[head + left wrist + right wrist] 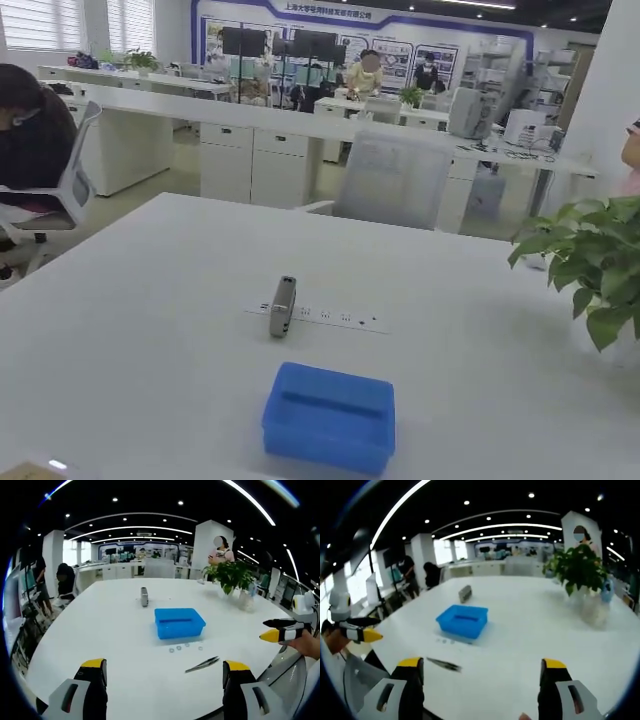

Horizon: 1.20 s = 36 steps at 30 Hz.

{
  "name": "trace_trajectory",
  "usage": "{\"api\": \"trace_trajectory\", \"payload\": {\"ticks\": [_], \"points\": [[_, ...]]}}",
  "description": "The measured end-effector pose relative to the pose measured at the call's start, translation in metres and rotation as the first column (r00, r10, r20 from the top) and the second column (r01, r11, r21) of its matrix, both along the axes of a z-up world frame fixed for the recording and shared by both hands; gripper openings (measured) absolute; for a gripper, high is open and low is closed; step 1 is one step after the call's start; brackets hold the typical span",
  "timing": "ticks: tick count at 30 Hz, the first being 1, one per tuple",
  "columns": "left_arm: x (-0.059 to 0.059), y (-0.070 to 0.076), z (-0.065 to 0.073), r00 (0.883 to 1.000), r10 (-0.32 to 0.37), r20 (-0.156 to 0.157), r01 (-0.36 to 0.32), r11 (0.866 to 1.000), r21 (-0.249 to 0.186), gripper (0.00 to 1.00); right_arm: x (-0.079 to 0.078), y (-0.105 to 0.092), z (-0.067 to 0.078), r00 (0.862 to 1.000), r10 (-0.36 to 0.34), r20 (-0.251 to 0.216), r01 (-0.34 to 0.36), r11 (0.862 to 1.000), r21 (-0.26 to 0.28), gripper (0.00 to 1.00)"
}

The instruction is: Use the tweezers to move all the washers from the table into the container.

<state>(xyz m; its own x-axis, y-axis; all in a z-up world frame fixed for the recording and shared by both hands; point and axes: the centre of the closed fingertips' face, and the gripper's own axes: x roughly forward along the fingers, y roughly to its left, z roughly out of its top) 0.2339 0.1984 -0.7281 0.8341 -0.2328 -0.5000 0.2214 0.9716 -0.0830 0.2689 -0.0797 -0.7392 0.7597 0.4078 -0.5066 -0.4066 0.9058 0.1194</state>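
In the head view, the blue container is being shown resting on the white table, with a grey socket block standing beyond it.

In the left gripper view, the left tool is being held with its jaws wide apart and nothing between them. The tweezers are lying flat just ahead, toward the right jaw. The washers are lying scattered between the tweezers and the container, just beside its near wall. The right tool is being held off to the right.

In the right gripper view, the right tool is likewise being held fully open and empty. The tweezers are lying near its left jaw, the washers are lying beside the container, and the left tool is being held at the far left.

The tweezers are being judged thin, light, springy and probably slippery on the smooth table. They would best be taken across both arms around mid-length, so that squeezing closes the tips. The washers, small and flat, would probably be pinched at the rim.
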Motion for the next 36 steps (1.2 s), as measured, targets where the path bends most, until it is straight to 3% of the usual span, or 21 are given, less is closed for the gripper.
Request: {"api": "trace_trajectory", "payload": {"ticks": [36], "points": [[0.003,0.0019,-0.0055,1.0,-0.02,-0.012,0.02,1.0,0.018,0.99,0.001,-0.0011,-0.0048,1.0,-0.002,-0.007,0.002,1.0,-0.007,0.95]]}}
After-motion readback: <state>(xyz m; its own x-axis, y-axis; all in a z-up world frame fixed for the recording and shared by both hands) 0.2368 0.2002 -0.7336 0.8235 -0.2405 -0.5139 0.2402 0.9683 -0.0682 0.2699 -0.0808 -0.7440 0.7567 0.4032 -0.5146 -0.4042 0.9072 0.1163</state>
